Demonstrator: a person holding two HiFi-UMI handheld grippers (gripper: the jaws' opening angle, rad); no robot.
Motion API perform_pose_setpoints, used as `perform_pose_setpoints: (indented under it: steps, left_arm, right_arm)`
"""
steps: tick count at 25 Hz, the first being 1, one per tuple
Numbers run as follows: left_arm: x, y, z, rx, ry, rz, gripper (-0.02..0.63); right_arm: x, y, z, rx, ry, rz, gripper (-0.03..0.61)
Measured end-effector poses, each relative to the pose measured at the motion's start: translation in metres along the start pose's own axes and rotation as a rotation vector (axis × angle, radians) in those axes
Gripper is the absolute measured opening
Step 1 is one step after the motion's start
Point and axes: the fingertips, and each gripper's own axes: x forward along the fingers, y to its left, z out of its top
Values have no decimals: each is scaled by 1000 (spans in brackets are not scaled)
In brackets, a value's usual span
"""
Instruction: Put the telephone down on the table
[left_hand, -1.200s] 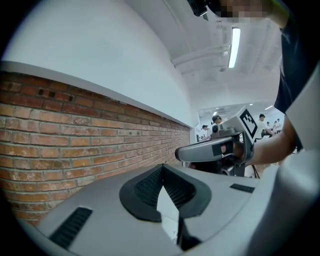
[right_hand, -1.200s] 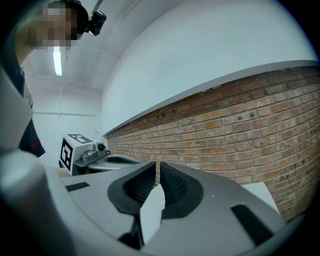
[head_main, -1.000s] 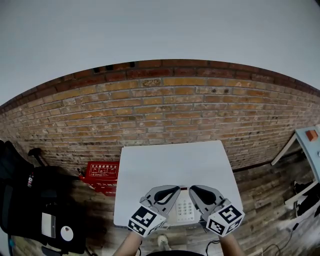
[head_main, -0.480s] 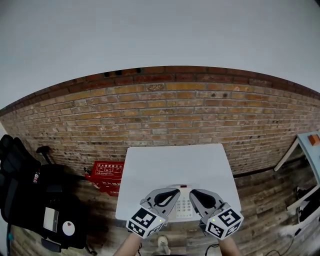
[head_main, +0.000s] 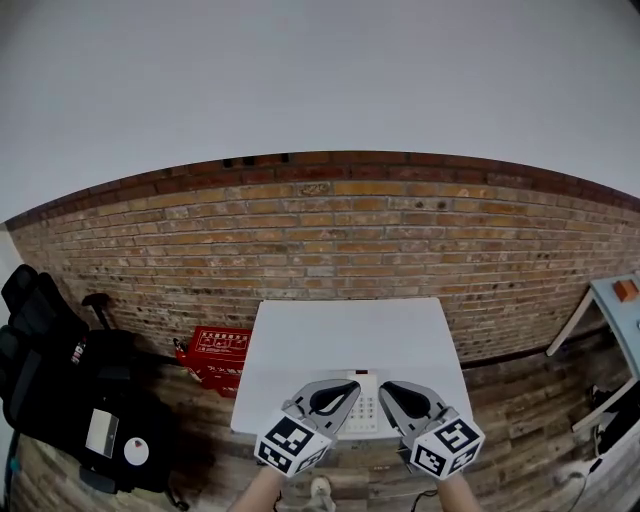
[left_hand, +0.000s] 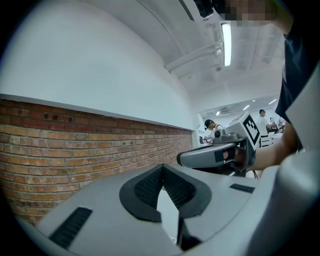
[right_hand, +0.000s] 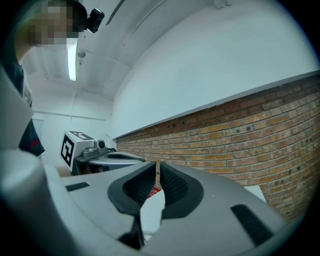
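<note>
Telephone (head_main: 366, 408): white, keypad up, at the middle of the near edge of the white desk (head_main: 350, 330), flanked by both grippers. Whether it rests on the desk or is lifted cannot be told.

Left gripper (left_hand: 161, 167): jaws closed tip to tip.

Right gripper (right_hand: 156, 165): jaws all but closed, with a thin slit between the tips. Any pinch on the telephone is not discernible.

**Hand-held tongs and the person's clothing.**
The left tongs (head_main: 352, 385) and right tongs (head_main: 386, 388) share smooth grey moulded shells. Each jaw is lined with a black ribbed pad (left_hand: 149, 187), and a dark oblong slot (left_hand: 70, 227) is set further back. A white cube (head_main: 292, 441) printed with black square markers caps the rear of each. The person wears a dark sleeve (left_hand: 300, 60).
</note>
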Motion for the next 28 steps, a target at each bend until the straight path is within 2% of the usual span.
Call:
perform_pose_setpoints:
  steps: [14,28]
  left_arm:
    - [-17,-54,11,35,5,18,9]
    - [-30,-51,2,28,23,39,9]
  right_arm:
    - [-46,23,2,-5,-30,38,35]
    - [-39,36,-6,5,-27,49,35]
